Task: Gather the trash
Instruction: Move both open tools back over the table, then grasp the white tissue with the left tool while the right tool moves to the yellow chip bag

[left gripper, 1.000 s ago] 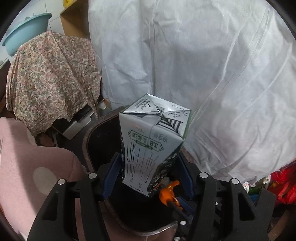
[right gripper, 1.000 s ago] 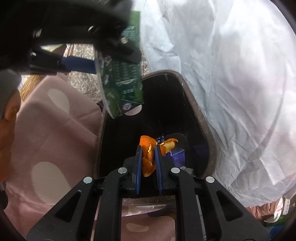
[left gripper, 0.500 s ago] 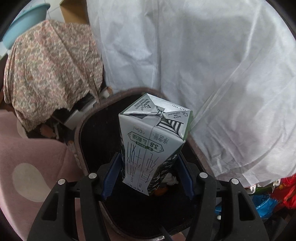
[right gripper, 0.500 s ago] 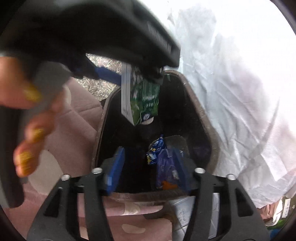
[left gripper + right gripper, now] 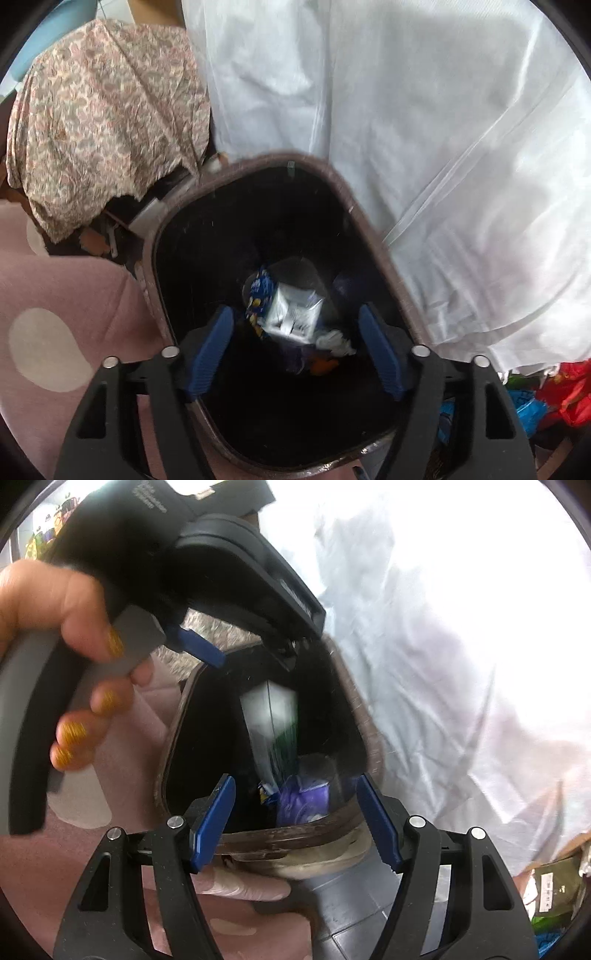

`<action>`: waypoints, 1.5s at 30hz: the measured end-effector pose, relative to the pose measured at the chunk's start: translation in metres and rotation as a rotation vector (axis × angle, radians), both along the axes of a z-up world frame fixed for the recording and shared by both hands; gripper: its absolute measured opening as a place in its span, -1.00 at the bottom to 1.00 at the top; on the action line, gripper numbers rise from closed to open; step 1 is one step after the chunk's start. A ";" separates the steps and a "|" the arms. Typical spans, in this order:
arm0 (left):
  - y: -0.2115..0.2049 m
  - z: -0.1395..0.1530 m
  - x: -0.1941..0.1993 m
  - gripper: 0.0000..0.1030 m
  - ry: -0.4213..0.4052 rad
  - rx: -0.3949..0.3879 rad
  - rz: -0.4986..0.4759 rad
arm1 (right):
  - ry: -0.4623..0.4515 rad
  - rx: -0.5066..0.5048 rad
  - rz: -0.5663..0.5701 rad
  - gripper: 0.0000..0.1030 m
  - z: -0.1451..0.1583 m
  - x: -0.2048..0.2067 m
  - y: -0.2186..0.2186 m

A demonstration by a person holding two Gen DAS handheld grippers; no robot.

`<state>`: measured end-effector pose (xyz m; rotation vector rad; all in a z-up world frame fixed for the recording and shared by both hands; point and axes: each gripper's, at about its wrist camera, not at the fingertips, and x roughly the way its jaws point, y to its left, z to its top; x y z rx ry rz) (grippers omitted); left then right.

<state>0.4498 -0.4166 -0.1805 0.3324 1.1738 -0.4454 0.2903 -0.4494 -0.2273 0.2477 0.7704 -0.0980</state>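
The left gripper [image 5: 295,347] has just been opening and is now standing spread and empty over the trash bin [image 5: 373,236]. The milk carton [image 5: 293,314] is dropping inside the bin, toward 12 o'clock from the left fingertips. The right gripper [image 5: 295,821] is also spread, holding nothing. The carton looks light, stiff-walled but crushable; its flat sides are probably best for gripping.

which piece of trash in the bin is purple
The purple wrapper, low in the trash bin near its front rim in the right wrist view. The milk carton above it is white and green, and the snack packet beside it is blue and yellow.
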 end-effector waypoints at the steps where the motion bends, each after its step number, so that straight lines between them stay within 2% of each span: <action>1: 0.001 0.007 -0.001 0.42 -0.014 -0.015 -0.008 | -0.001 0.003 -0.006 0.33 0.002 -0.001 -0.002; 6: 0.015 0.045 -0.016 0.49 -0.089 -0.088 -0.038 | -0.009 -0.014 -0.037 0.33 0.016 -0.017 -0.003; 11: 0.046 0.085 -0.049 0.64 -0.134 -0.225 -0.078 | -0.037 0.000 -0.065 0.33 0.037 -0.032 -0.004; 15: 0.079 0.118 -0.086 0.81 -0.225 -0.309 -0.124 | -0.067 0.007 -0.069 0.33 0.048 -0.042 -0.005; 18: 0.107 0.138 -0.115 0.89 -0.292 -0.338 -0.153 | -0.088 -0.002 -0.052 0.34 0.062 -0.050 0.008; 22: 0.148 0.155 -0.150 0.90 -0.375 -0.280 -0.178 | -0.129 -0.010 0.003 0.34 0.093 -0.059 0.028; 26: 0.197 0.162 -0.173 0.90 -0.442 -0.179 -0.143 | -0.161 -0.018 0.093 0.35 0.122 -0.069 0.058; 30: 0.258 0.166 -0.190 0.90 -0.470 -0.183 -0.056 | -0.192 0.007 0.191 0.53 0.146 -0.076 0.091; 33: 0.303 0.167 -0.198 0.89 -0.483 -0.198 0.043 | -0.200 0.025 0.251 0.53 0.157 -0.078 0.115; 36: 0.332 0.160 -0.200 0.89 -0.494 -0.179 0.143 | -0.195 0.001 0.307 0.53 0.164 -0.076 0.140; 37: 0.338 0.157 -0.198 0.86 -0.479 -0.175 0.152 | -0.192 -0.009 0.318 0.53 0.164 -0.075 0.146; 38: 0.343 0.152 -0.195 0.72 -0.454 -0.167 0.157 | -0.191 -0.019 0.334 0.53 0.166 -0.075 0.153; 40: 0.350 0.144 -0.192 0.56 -0.421 -0.146 0.158 | -0.195 -0.026 0.356 0.53 0.168 -0.077 0.163; 45: 0.353 0.126 -0.176 0.32 -0.371 -0.120 0.148 | -0.195 -0.006 0.392 0.53 0.171 -0.079 0.178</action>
